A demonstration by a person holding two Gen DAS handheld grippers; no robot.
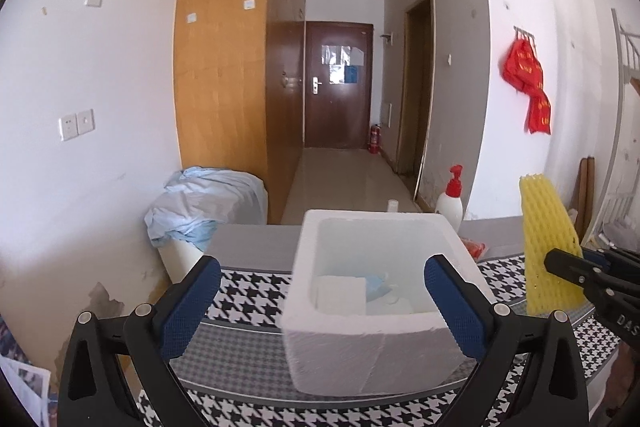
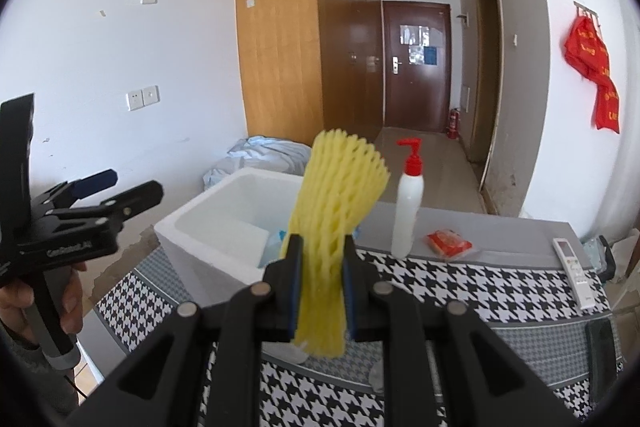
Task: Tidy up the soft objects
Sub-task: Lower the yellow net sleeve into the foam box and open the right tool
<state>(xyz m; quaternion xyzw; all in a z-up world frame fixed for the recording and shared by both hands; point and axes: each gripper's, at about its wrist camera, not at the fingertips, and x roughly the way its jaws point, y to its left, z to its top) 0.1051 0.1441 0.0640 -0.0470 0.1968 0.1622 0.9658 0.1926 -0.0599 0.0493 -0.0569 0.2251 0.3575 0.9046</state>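
My right gripper is shut on a yellow foam net sleeve, holding it upright above the table to the right of a white foam box. The sleeve and the right gripper also show at the right of the left wrist view. My left gripper is open and empty, just in front of the white foam box. Inside the box lie a white foam block and blue-and-white soft items. The left gripper shows at the left of the right wrist view.
The table has a houndstooth cloth. On it stand a white pump bottle with a red top, a red packet and a white remote. A bin draped in light blue cloth stands by the wall at left.
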